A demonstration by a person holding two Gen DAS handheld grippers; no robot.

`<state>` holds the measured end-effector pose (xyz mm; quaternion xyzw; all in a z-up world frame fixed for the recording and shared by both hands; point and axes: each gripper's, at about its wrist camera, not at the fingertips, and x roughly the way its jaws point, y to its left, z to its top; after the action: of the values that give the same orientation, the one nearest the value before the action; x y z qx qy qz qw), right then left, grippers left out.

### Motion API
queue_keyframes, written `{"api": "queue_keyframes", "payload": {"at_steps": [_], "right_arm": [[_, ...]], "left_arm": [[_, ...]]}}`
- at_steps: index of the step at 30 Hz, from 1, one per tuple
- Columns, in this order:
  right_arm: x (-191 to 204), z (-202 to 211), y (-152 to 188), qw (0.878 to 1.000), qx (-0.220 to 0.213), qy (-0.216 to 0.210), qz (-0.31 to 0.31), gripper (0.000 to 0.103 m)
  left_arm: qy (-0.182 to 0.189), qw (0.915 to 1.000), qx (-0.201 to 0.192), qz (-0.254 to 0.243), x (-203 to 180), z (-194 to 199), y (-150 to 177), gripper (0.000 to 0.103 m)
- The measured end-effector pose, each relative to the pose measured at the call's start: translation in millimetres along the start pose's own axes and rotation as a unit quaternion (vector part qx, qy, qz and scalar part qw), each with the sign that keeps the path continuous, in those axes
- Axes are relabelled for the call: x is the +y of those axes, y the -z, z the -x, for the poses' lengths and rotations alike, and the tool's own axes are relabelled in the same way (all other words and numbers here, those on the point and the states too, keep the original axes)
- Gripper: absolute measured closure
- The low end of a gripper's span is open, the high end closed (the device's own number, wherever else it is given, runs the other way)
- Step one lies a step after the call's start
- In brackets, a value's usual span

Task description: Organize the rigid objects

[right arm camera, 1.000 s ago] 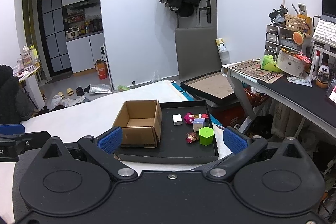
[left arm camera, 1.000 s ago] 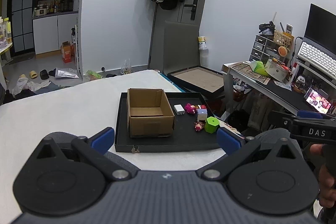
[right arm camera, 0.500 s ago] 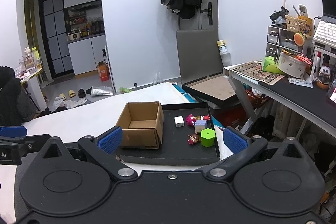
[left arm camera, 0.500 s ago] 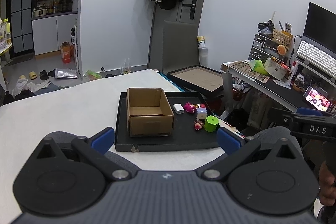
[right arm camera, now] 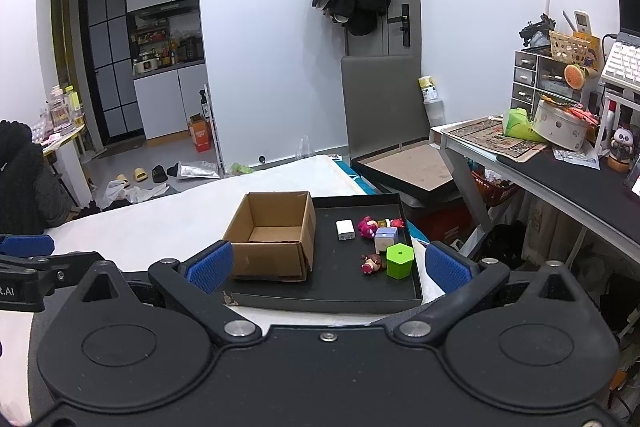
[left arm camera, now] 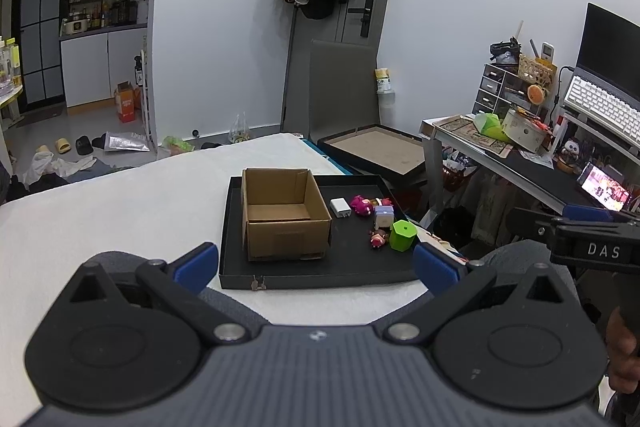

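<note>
A black tray (left arm camera: 320,273) (right arm camera: 340,297) lies on the white table. On its left half stands an open, empty cardboard box (left arm camera: 285,215) (right arm camera: 274,239). To the box's right lie a white charger cube (left arm camera: 340,207) (right arm camera: 345,229), a pink figure (left arm camera: 361,205) (right arm camera: 368,226), a lilac cube (left arm camera: 383,216) (right arm camera: 386,237), a small figurine (left arm camera: 378,238) (right arm camera: 371,263) and a green hexagonal block (left arm camera: 404,235) (right arm camera: 399,261). My left gripper (left arm camera: 316,265) and right gripper (right arm camera: 328,263) hang open before the tray's near edge, holding nothing.
A desk (right arm camera: 560,183) with keyboard, tins and drawers runs along the right. A dark framed board (left arm camera: 376,149) leans beyond the tray by a grey chair (right arm camera: 380,99). The table's right edge sits close to the tray. Clutter lies on the floor at back left.
Both views have crept slightly closer to the tray. The objects on it have not moved and both grippers stay open.
</note>
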<state>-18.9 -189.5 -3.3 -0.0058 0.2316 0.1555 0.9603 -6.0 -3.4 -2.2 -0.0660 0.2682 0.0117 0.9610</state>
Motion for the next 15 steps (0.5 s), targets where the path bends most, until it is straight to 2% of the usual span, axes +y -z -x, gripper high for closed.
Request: {"api": "queue_keyframes", "payload": {"at_steps": [15], "right_arm": [[2.5,3.8,1.2,1.000,-0.002,-0.005,0.001,0.000]], "left_arm": [[0.001,1.0000,-0.002,-0.003,-2.2,2.0,-0.2,0.000]]}}
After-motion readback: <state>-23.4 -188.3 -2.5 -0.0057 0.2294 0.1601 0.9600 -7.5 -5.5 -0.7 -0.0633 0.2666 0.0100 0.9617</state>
